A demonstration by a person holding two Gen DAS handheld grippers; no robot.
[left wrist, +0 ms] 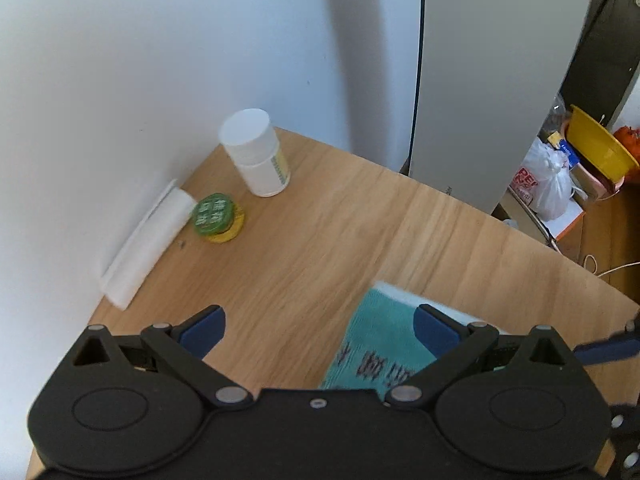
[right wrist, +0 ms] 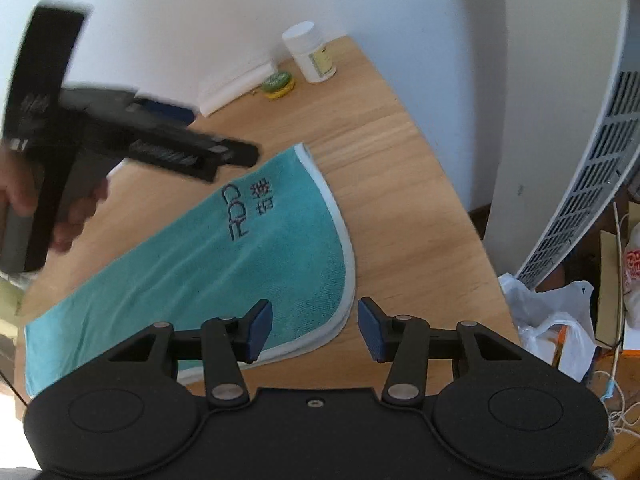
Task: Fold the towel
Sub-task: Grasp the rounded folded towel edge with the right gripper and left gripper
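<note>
A light wooden bench stands in a corner against a plain white wall. Beside it rises a white slatted appliance, with plastic bags and clutter below.

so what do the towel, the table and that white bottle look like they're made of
Towel: soft teal cloth, probably microfibre or terry, with a fuzzy matte nap, pale stitched edging and dark embroidered characters.
Table: light wood or wood-look laminate; streaky grain, smooth low sheen. Which one, the look leaves open.
White bottle: likely plastic, opaque and smooth, with a ribbed screw cap and printed paper label.
</note>
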